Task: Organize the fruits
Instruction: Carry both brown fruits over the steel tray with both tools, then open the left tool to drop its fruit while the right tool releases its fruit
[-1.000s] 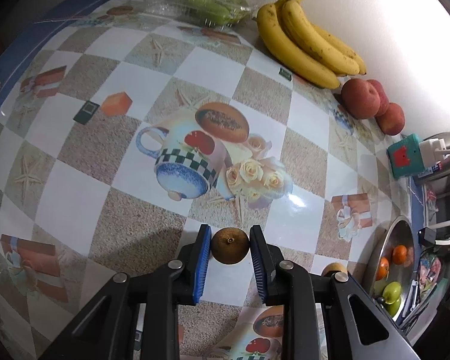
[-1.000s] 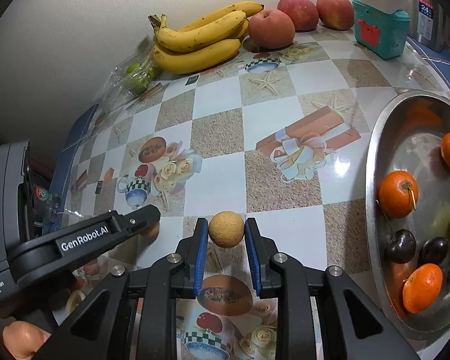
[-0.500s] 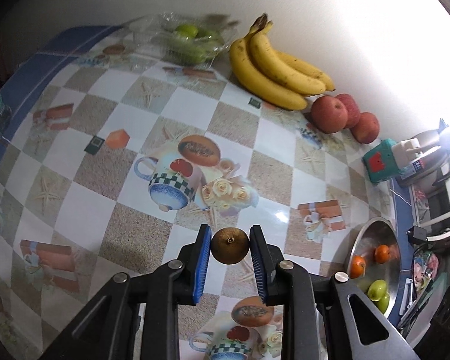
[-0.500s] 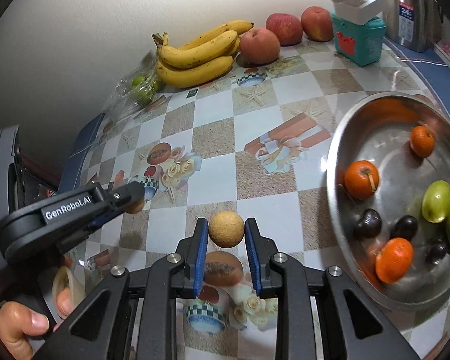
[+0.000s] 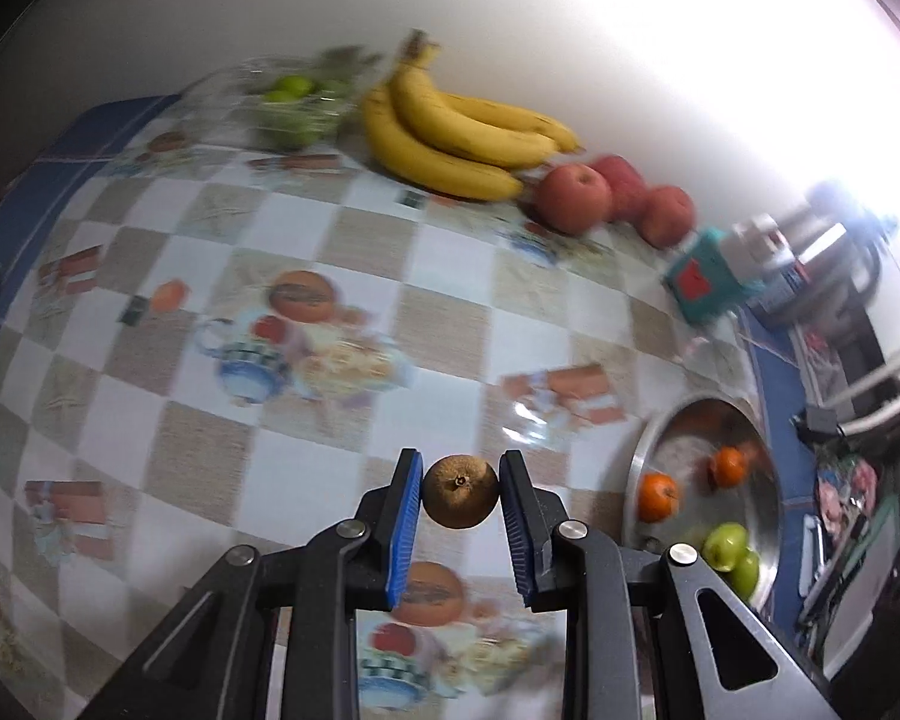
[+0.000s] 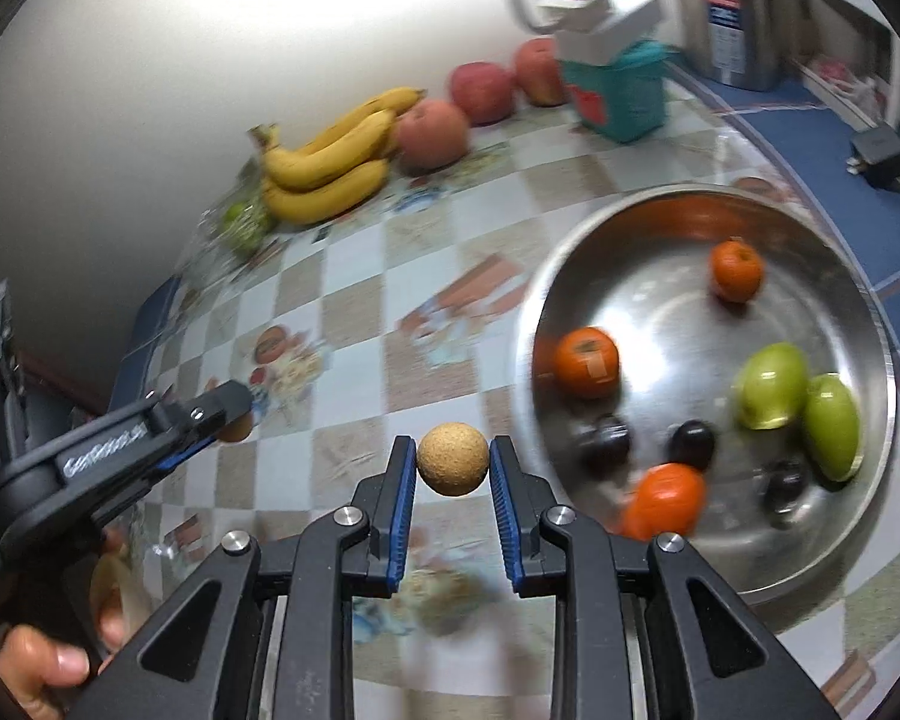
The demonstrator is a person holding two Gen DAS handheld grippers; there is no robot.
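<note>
My left gripper [image 5: 460, 499] is shut on a small brown round fruit [image 5: 460, 498] and holds it above the table. My right gripper [image 6: 452, 468] is shut on a tan round fruit [image 6: 452, 468], held above the table just left of the steel bowl [image 6: 570, 276]. The bowl holds oranges [image 6: 587, 362], green fruits [image 6: 771, 385] and dark plums [image 6: 691, 444]. The bowl also shows in the left wrist view [image 5: 771, 516] at the lower right. The left gripper [image 6: 210, 414] shows in the right wrist view at the left.
Bananas [image 5: 456, 138], red apples [image 5: 573, 199] and a bag of green fruit [image 5: 294, 108] lie along the back wall. A teal box [image 6: 621, 90] with a white plug and a steel kettle [image 6: 732, 6] stand at the back right. The table has a checkered patterned cloth [image 5: 438, 312].
Both grippers have lifted and swung right with their fruits still held. The bowl now sits closer and larger in both views.
</note>
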